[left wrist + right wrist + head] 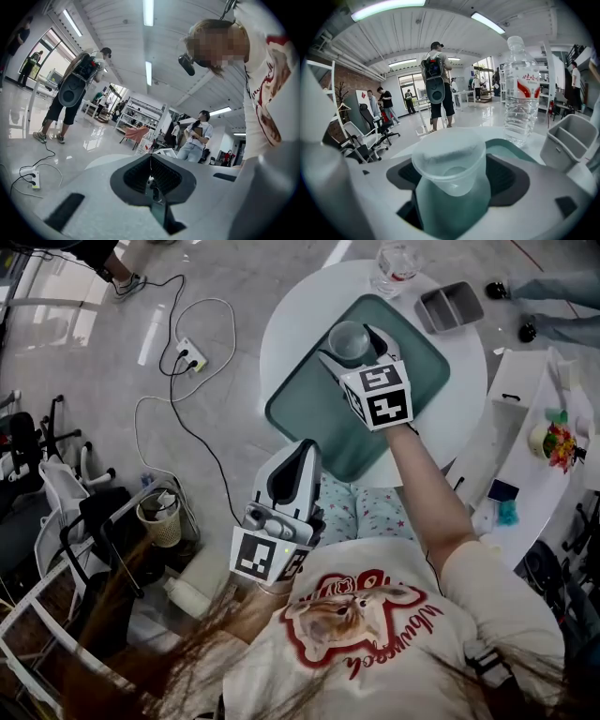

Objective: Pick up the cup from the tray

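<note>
Right claw (352,345) clamped across the clear cup (449,161) | cup upright, mouth up, over the far end of green tray (309,418) on round worktop (286,329) | tray contact: cannot tell | judged next: lift straight up | left claw (151,163) jaws together, empty, well apart near lap

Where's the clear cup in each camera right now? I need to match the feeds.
Head view: cup upper centre, over the green tray, between the right gripper's fingers.
Left gripper view: not in it.
Right gripper view: cup centre foreground, between the fingers.
Shared landmark: water bottle, beyond the tray in the head view and the right gripper view.
</note>
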Motion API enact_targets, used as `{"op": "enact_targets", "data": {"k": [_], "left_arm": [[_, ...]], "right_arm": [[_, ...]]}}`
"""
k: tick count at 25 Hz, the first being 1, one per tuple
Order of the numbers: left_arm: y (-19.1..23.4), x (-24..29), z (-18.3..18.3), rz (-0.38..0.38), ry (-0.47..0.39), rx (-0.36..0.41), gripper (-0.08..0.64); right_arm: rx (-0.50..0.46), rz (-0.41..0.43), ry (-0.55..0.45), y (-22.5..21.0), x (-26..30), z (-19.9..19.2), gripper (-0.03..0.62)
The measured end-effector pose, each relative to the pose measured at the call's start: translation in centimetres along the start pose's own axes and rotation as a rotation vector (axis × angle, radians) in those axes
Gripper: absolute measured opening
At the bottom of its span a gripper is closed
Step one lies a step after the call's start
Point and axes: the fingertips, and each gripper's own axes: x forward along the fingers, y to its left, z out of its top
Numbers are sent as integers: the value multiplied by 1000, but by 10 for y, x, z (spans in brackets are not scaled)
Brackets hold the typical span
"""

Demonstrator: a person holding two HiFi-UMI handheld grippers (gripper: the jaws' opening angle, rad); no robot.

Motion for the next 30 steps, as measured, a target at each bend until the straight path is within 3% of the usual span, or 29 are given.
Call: {"op": "enact_targets", "data": {"k": [17, 20, 30], "left_arm": [[0, 11, 4, -1, -3, -23, 14], [0, 12, 0, 2, 10, -13, 15], [-18, 28, 9, -31, -8, 1, 14]], "right_arm": [[-30, 19, 14, 0, 16, 11, 377], [-37, 10, -2, -2, 13, 13, 328], [-7, 4, -75, -11, -21, 37, 327]]}}
